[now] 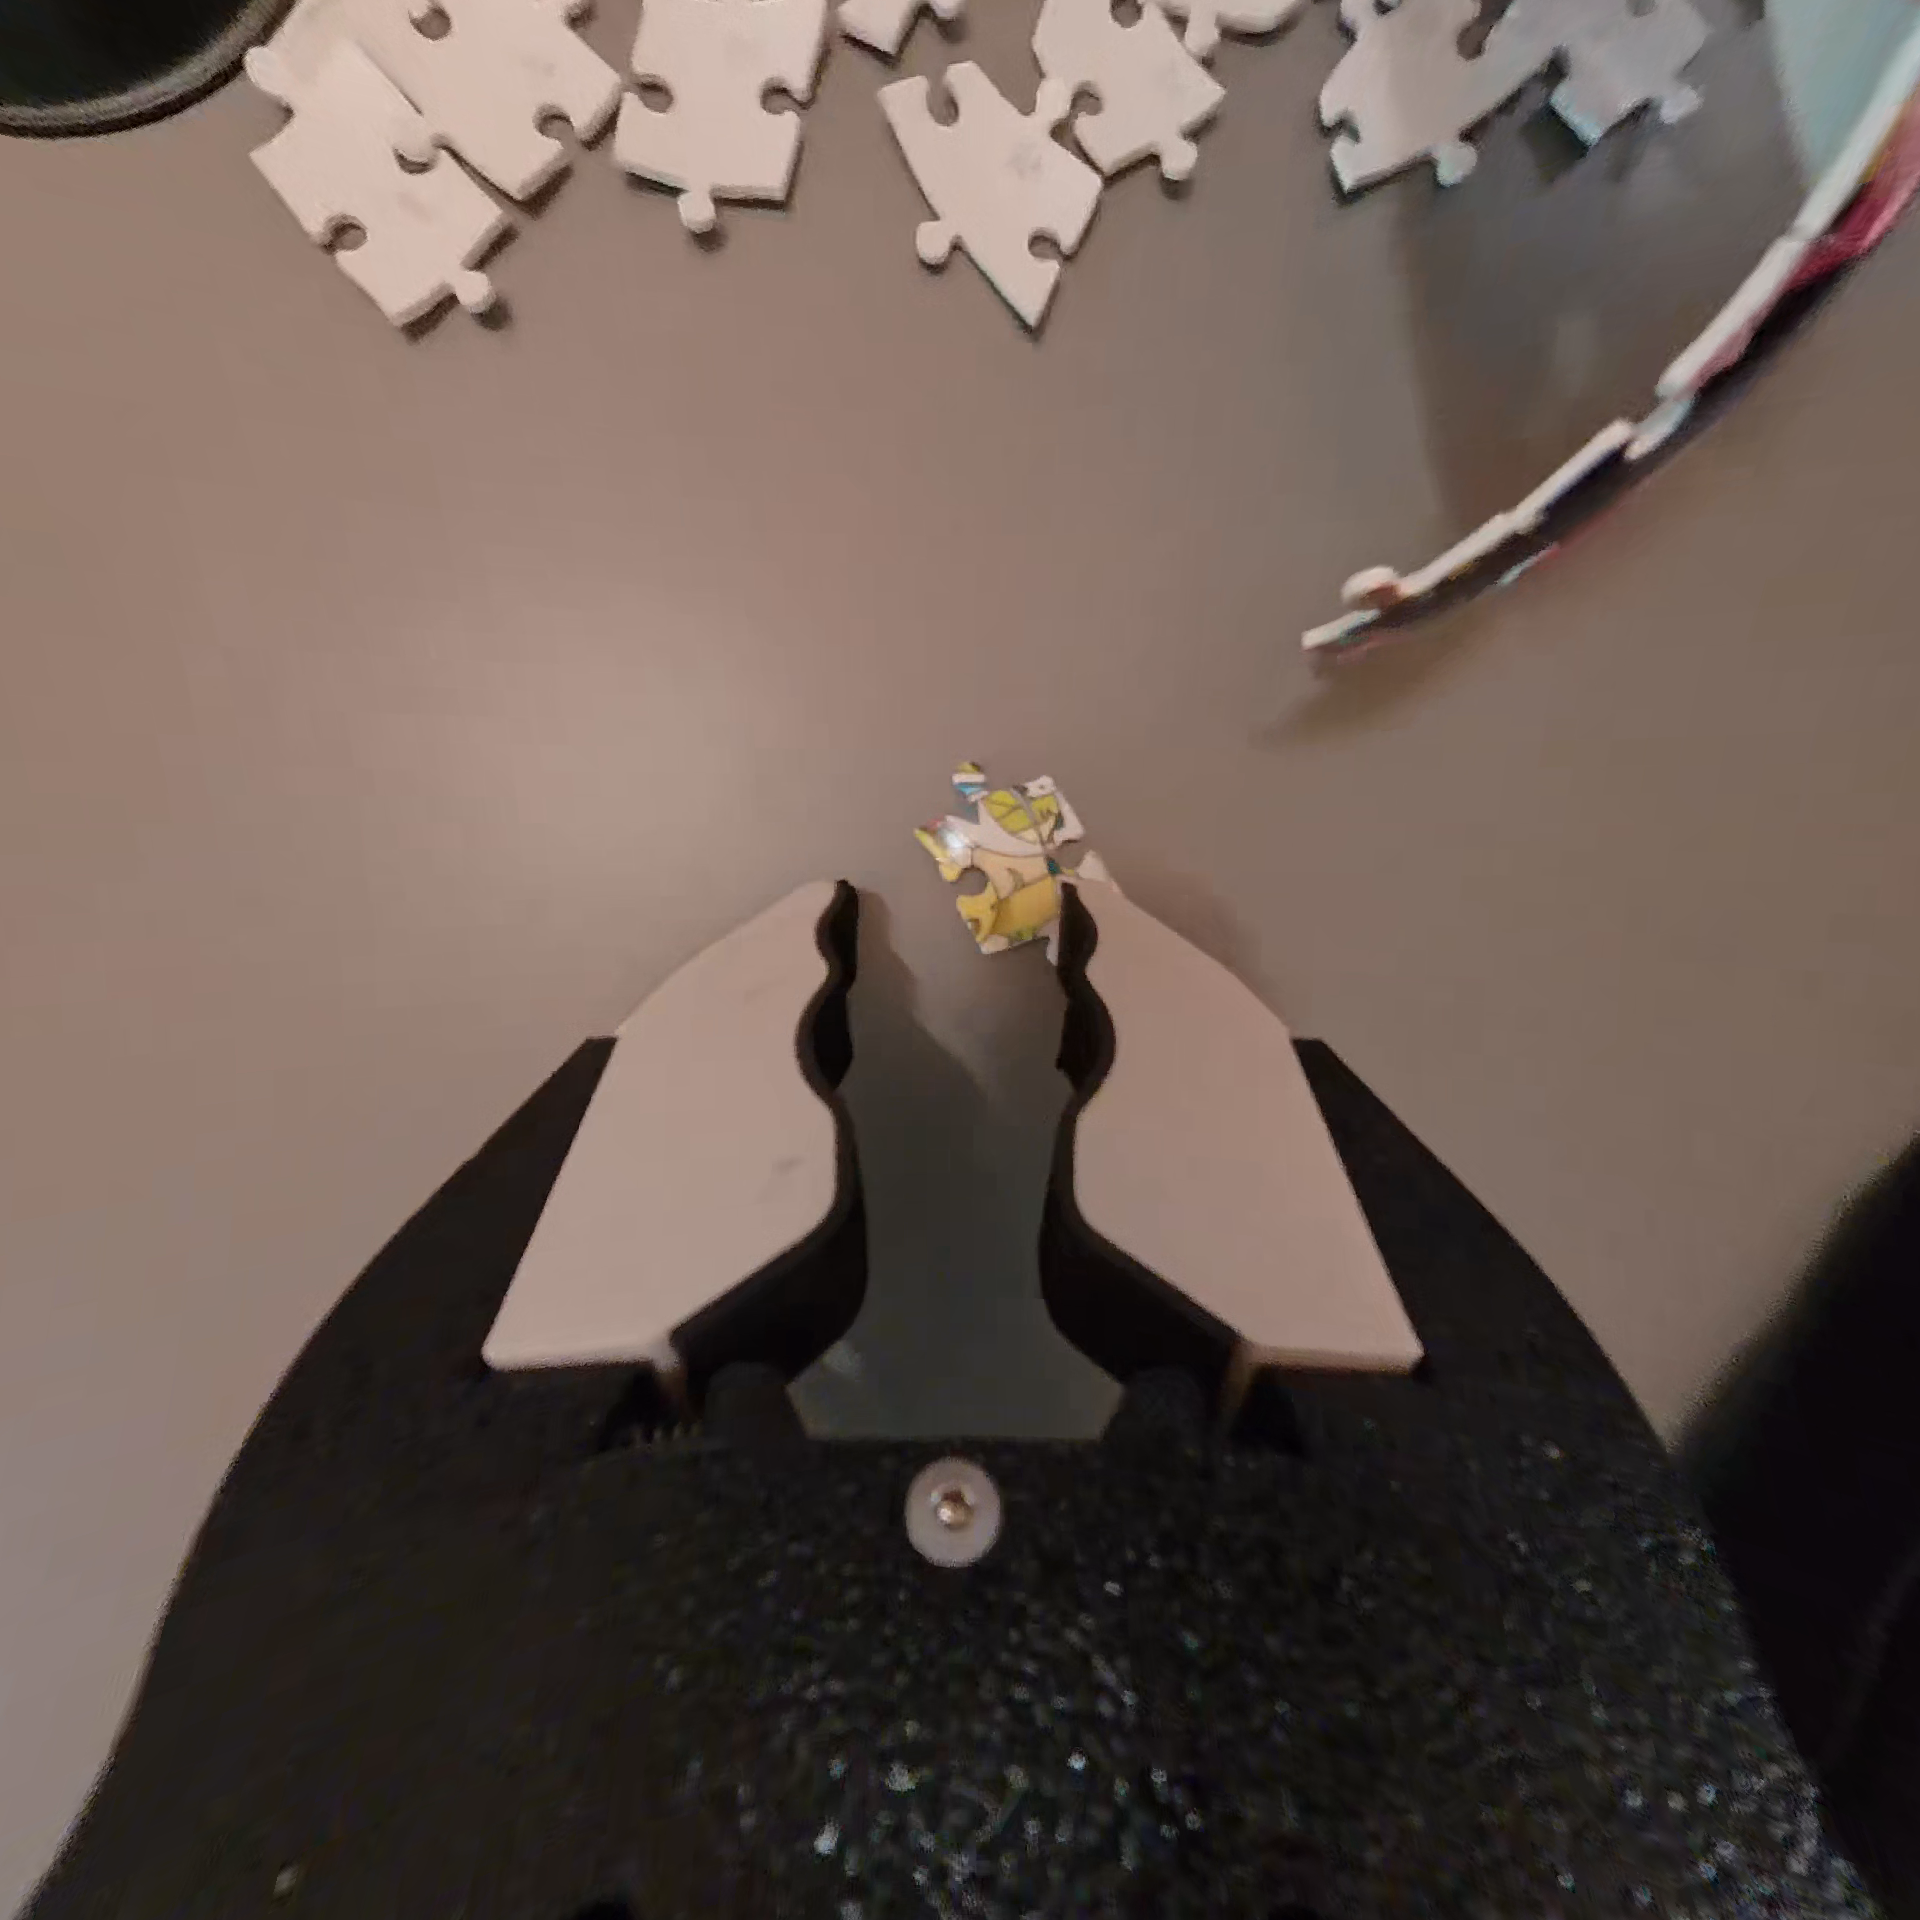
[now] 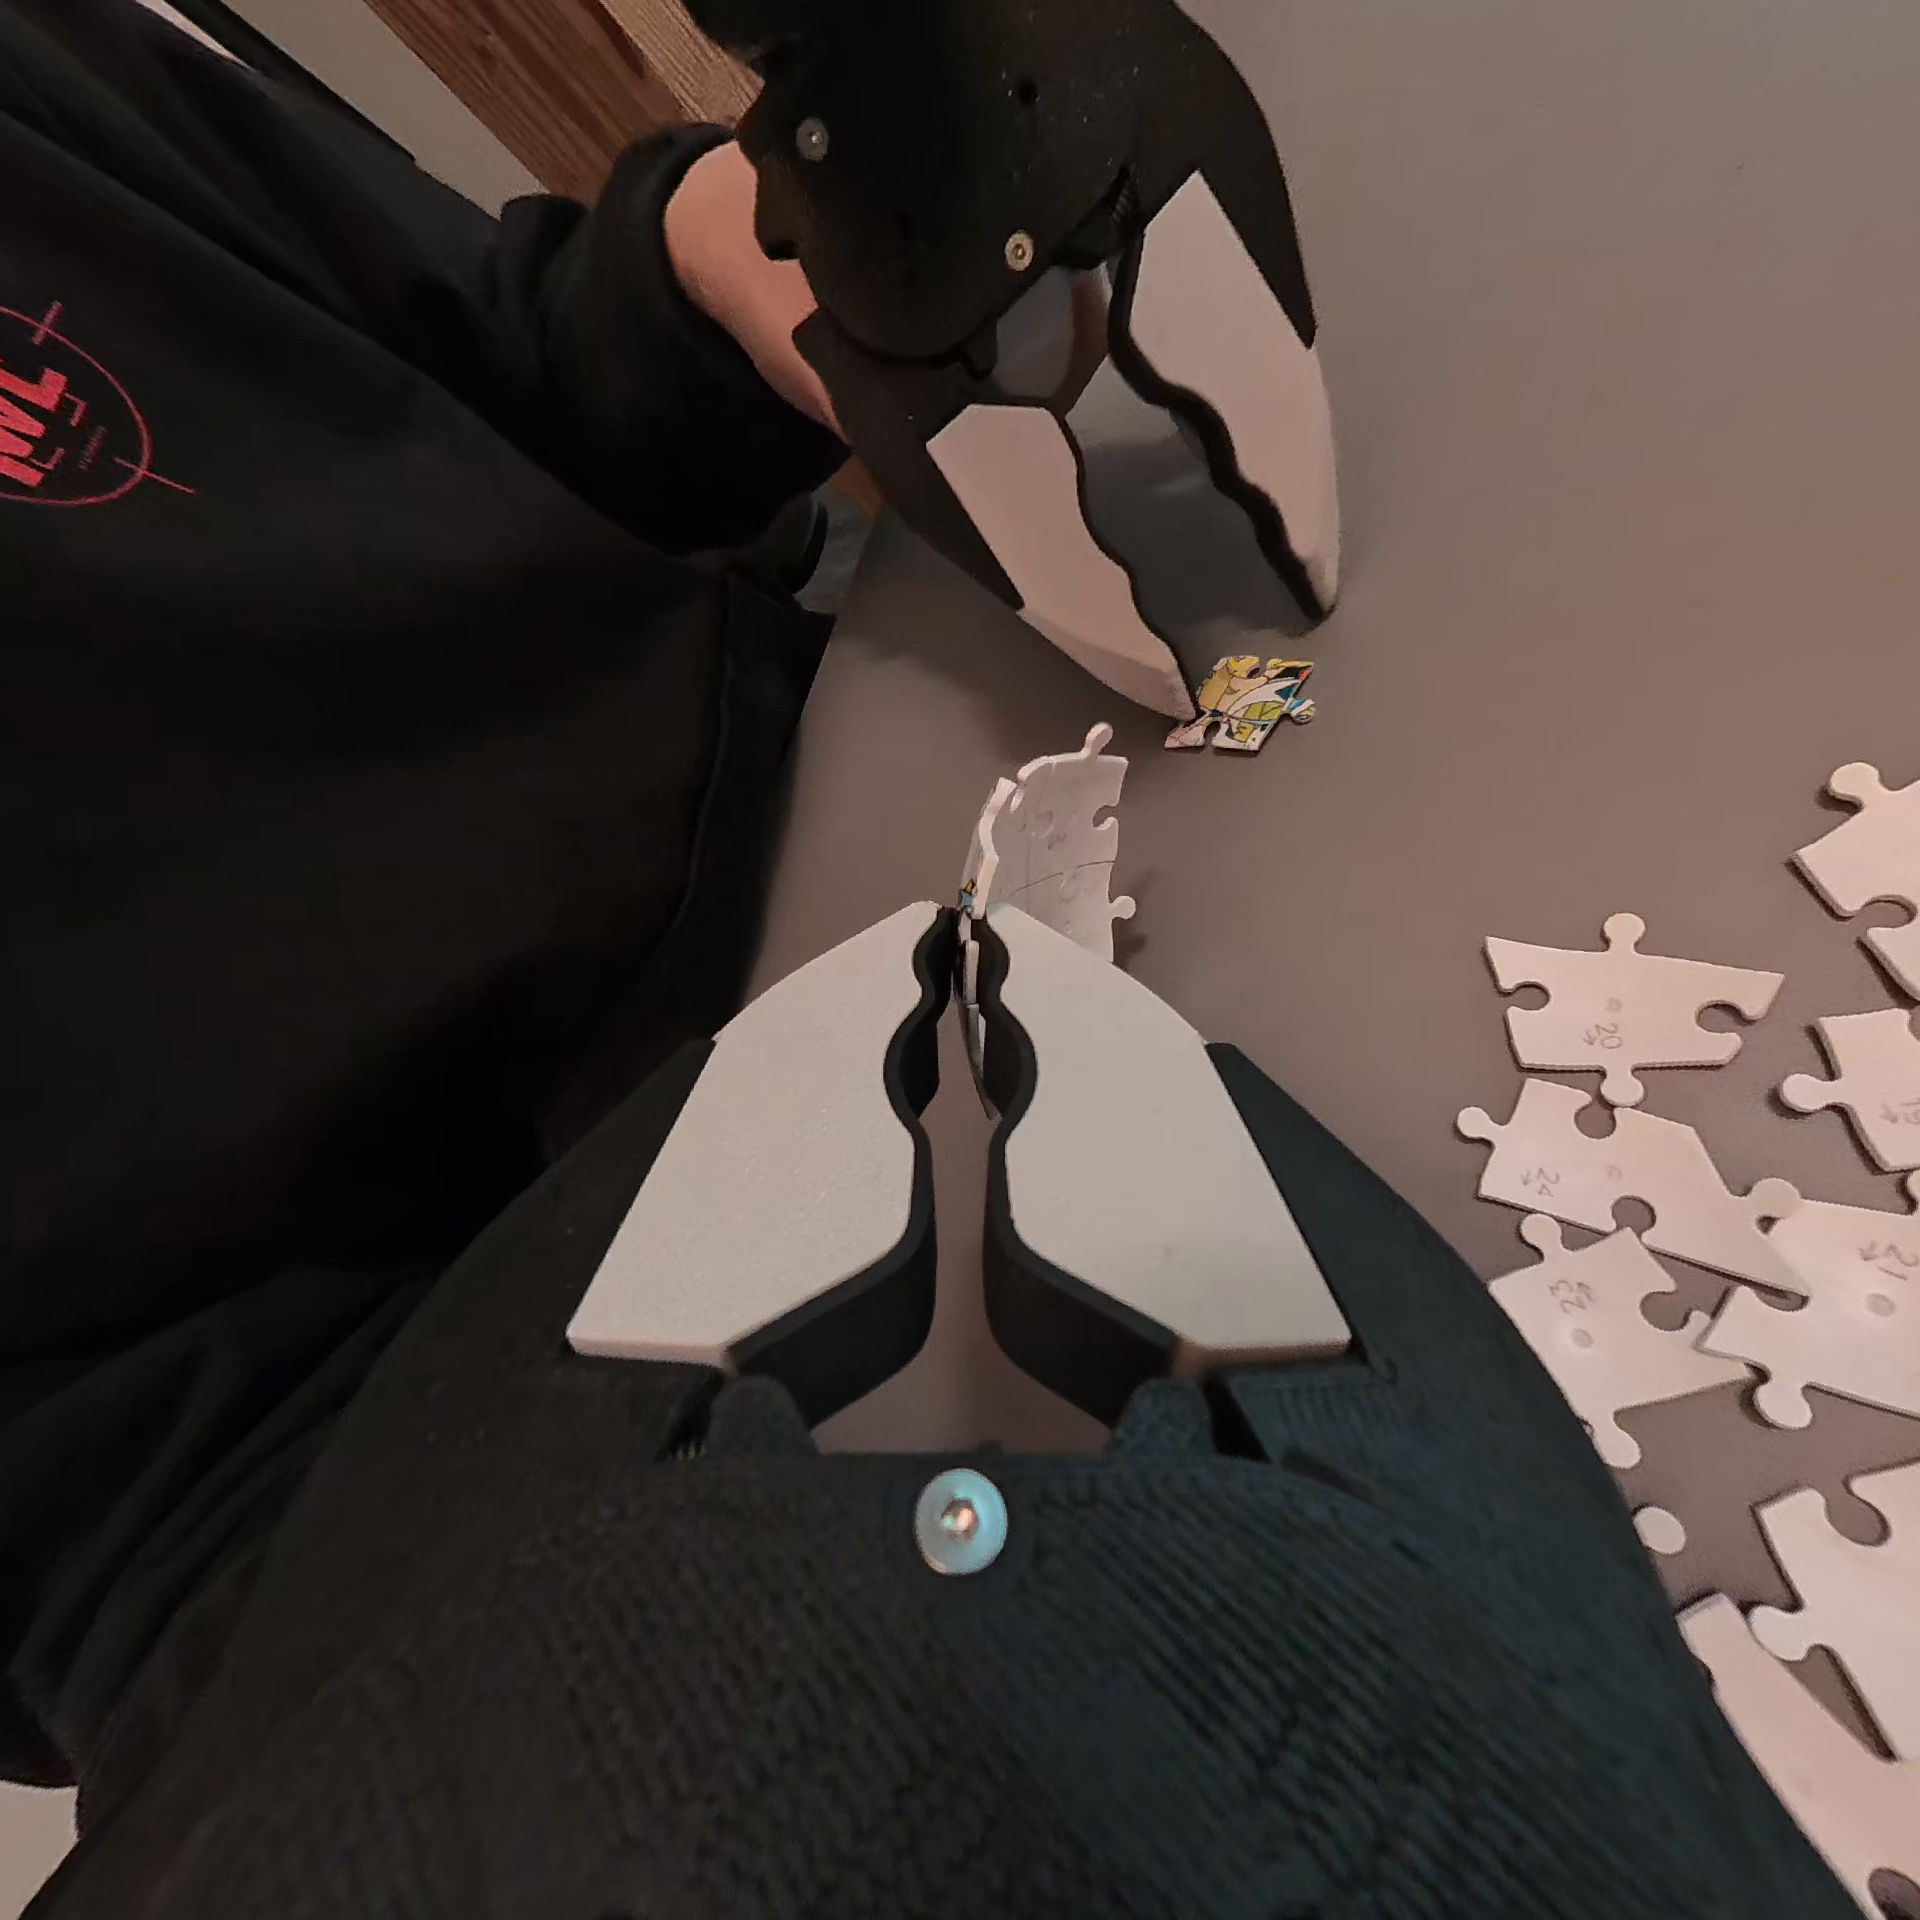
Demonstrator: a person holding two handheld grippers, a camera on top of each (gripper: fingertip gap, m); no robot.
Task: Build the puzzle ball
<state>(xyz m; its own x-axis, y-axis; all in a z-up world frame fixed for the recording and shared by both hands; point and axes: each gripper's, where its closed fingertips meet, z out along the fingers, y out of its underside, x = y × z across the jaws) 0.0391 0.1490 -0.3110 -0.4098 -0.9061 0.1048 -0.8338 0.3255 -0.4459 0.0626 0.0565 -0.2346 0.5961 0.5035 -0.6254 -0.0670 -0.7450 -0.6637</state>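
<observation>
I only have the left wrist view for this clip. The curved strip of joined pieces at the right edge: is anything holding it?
Observer: Yes. The right claw is shut on the curved strip and holds it upright on edge.
Operator: And the colourful piece by my claw's tip, is it gripped?
Observer: No. Seen from the side, the colourful piece lies flat on the table. The left claw is open, with one fingertip at the piece's edge and the other apart from it.
Operator: The white pieces look blank to me.
Observer: In the right wrist view the white pieces each bear a small printed mark on the upturned side.
</observation>
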